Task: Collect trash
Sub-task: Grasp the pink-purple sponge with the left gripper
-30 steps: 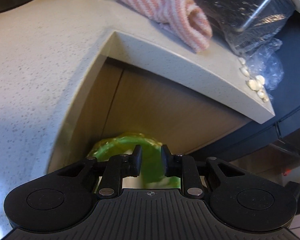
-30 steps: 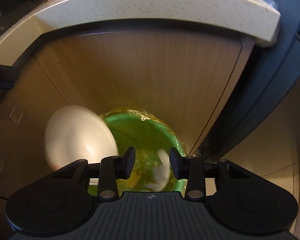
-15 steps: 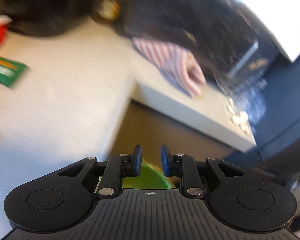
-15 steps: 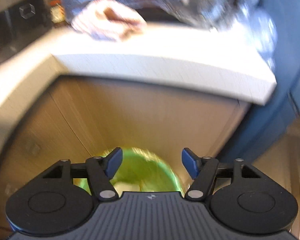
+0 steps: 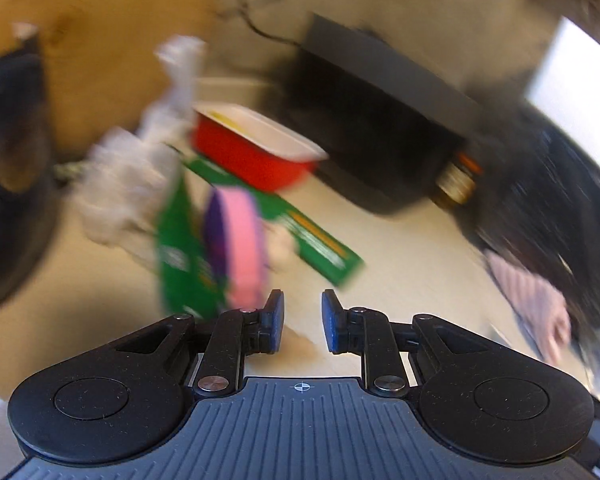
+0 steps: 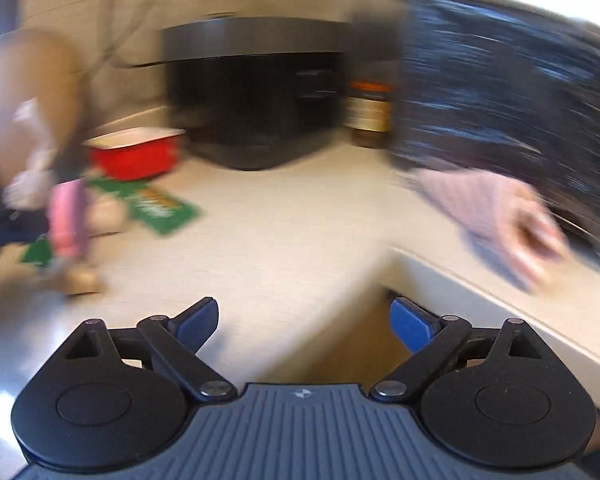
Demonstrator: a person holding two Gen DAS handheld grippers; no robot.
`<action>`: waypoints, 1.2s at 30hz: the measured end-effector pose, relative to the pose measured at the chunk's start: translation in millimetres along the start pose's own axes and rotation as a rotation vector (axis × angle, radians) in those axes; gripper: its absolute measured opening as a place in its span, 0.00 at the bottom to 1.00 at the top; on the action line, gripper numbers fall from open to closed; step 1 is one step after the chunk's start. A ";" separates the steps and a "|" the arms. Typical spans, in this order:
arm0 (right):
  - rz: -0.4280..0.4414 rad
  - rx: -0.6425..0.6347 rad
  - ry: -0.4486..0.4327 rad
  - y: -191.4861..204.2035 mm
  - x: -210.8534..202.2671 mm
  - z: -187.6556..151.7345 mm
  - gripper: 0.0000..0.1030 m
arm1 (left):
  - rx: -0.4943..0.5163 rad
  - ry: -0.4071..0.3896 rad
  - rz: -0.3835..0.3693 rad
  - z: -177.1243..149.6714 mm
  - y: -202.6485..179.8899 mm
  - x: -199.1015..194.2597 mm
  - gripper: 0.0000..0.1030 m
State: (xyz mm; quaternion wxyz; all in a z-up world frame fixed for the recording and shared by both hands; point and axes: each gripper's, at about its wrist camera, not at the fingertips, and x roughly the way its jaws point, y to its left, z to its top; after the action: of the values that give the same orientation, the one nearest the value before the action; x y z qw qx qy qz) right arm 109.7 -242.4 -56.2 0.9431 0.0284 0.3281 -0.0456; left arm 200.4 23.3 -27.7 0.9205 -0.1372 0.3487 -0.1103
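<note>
Now that both grippers have swung up from the bin to the counter, my right gripper point(image 6: 304, 326) has just been opening, wide and empty; the left gripper point(image 5: 302, 322) is narrowly parted, empty too. Remaining trash, a green wrapper point(image 5: 320, 240) and pink packet point(image 5: 242, 248), lies ahead-left.

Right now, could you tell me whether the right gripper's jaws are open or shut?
Open. The right gripper has just been opening; its jaws stand wide apart with nothing between them, only the bare countertop beyond.
</note>
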 end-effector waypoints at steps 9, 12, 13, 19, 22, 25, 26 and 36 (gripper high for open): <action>0.117 -0.111 -0.020 42.6 18.7 12.0 0.91 | 0.137 -0.025 0.168 30.2 -13.5 46.3 0.23; 0.106 -0.124 -0.013 40.7 23.9 8.4 0.91 | 0.259 0.010 0.240 26.1 -25.4 69.6 0.25; 0.104 -0.124 -0.013 38.6 25.5 7.8 0.91 | 0.307 -0.004 0.271 22.5 -29.9 73.0 0.25; 0.092 -0.088 -0.005 17.5 33.9 4.4 0.91 | 0.341 -0.030 0.322 19.1 -35.6 76.8 0.25; 0.089 -0.071 0.008 10.3 39.4 3.9 0.91 | 0.328 -0.028 0.334 17.4 -30.2 75.1 0.26; 0.110 -0.069 0.012 8.4 43.5 4.9 0.91 | 0.285 -0.046 0.355 12.1 -14.8 66.6 0.27; 0.119 -0.071 0.011 9.1 44.8 5.4 0.91 | 0.254 -0.047 0.359 10.7 -6.8 61.8 0.28; 0.203 -0.072 0.030 31.7 57.9 9.3 0.91 | 0.052 -0.169 0.154 23.8 22.1 19.1 0.28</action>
State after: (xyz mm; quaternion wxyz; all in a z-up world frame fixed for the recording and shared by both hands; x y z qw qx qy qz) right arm 164.0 -215.6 -84.2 0.9383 0.0280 0.3389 0.0624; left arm 232.8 42.5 -29.6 0.9556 -0.0950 0.2764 -0.0363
